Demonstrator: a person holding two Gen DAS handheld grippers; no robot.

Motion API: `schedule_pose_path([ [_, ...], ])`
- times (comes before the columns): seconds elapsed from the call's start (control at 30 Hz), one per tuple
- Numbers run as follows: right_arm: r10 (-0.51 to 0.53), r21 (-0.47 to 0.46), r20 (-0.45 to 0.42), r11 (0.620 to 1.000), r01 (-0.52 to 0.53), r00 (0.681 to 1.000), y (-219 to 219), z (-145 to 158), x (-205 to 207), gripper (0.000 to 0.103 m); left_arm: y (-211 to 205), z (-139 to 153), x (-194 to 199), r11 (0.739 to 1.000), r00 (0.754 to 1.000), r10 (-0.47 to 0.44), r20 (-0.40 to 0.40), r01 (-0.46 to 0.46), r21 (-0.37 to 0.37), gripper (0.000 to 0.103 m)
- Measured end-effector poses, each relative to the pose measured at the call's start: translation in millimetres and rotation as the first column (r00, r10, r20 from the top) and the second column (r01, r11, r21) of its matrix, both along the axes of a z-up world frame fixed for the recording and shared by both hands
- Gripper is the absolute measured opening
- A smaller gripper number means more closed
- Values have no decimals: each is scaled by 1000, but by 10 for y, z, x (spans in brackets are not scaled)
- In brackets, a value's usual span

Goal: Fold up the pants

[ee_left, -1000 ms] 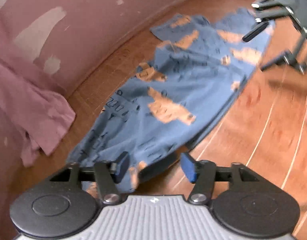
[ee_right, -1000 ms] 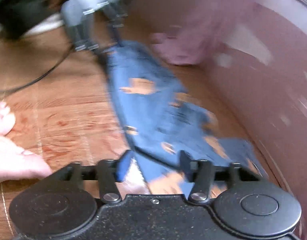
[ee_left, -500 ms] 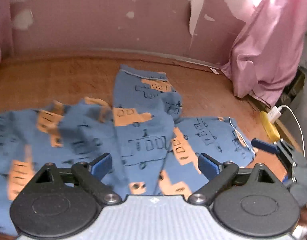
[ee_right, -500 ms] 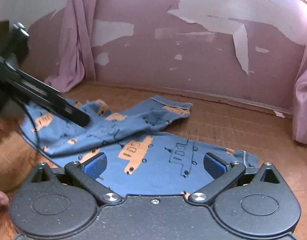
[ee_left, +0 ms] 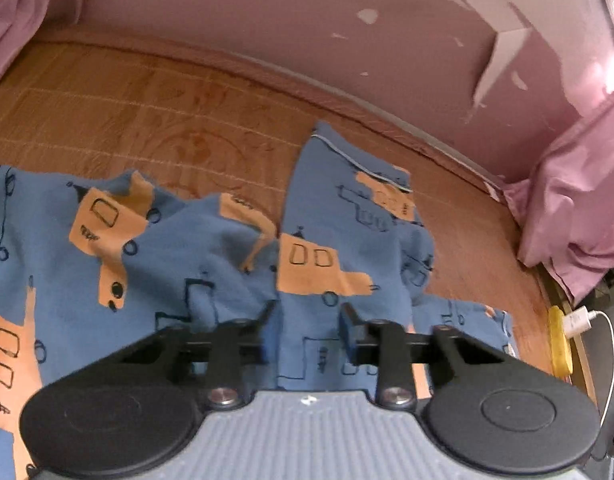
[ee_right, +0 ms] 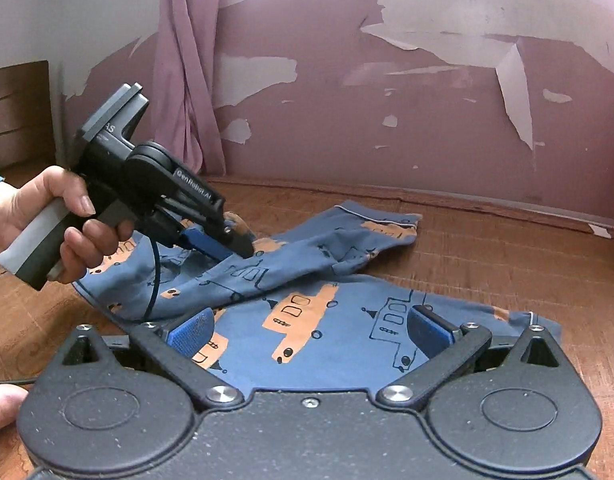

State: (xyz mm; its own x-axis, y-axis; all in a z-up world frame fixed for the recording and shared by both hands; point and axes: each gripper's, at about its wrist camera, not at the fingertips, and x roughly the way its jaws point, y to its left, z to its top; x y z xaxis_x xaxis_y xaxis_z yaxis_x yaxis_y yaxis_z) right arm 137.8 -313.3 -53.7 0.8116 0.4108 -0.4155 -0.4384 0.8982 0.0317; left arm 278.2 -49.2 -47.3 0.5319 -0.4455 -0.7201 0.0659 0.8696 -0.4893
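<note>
Blue pants (ee_right: 307, 320) lie crumpled on the floor (ee_right: 507, 248): left hand-held gripper (ee_left: 307, 332) half-closed around a fold, right hand-held gripper (ee_right: 311, 328) spread wide, so flatten both legs first.

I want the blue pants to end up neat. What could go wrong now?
1. One leg lies bunched and slanted across the other leg, so folding the pants now could trap wrinkles.
2. The cable of the left hand-held gripper hangs down onto the cloth and might snag or drag it.
</note>
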Motion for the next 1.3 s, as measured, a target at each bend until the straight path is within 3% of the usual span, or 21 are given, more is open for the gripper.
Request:
schedule_pose_path([
  [0.2,-17,13,-16,1000,17,1000,-20,-22,30,102,69,-59,53,999,998,2,-58,-4,-35,2],
  [0.37,-56,-28,-67,998,54,996,-45,54,246,96,77,-29,45,1000,999,-14,-52,12,-25,1],
  [0.47,-44,-27,-170,999,40,984,-13,225,731,94,54,4,24,999,999,-44,-23,44,18,1],
  [0.6,-20,-15,-338,1000,16,941,241,451,1634,81,77,-37,36,999,999,-46,-23,46,6,1],
  [0.73,-16,-9,-500,1000,13,866,666,474,2517,64,106,-68,64,999,999,-47,-11,46,-24,1],
  [0.83,-38,-39,-583,999,19,811,991,408,2952,53,126,-85,83,998,999,-50,-9,50,-38,1],
  [0.9,-62,-67,-615,997,26,786,1154,371,3129,51,139,-93,93,997,999,-53,-7,53,-47,1],
  [1.03,-134,-153,-627,987,48,767,1376,300,3335,49,181,-129,99,996,998,-57,-8,56,-72,1],
  [1.13,-186,-166,-659,981,101,729,1403,224,3450,48,219,-148,99,995,998,-62,-7,61,-81,1],
  [1.3,-261,-229,-640,963,145,723,1470,227,3552,43,178,-127,95,996,998,-70,7,70,-64,1],
])
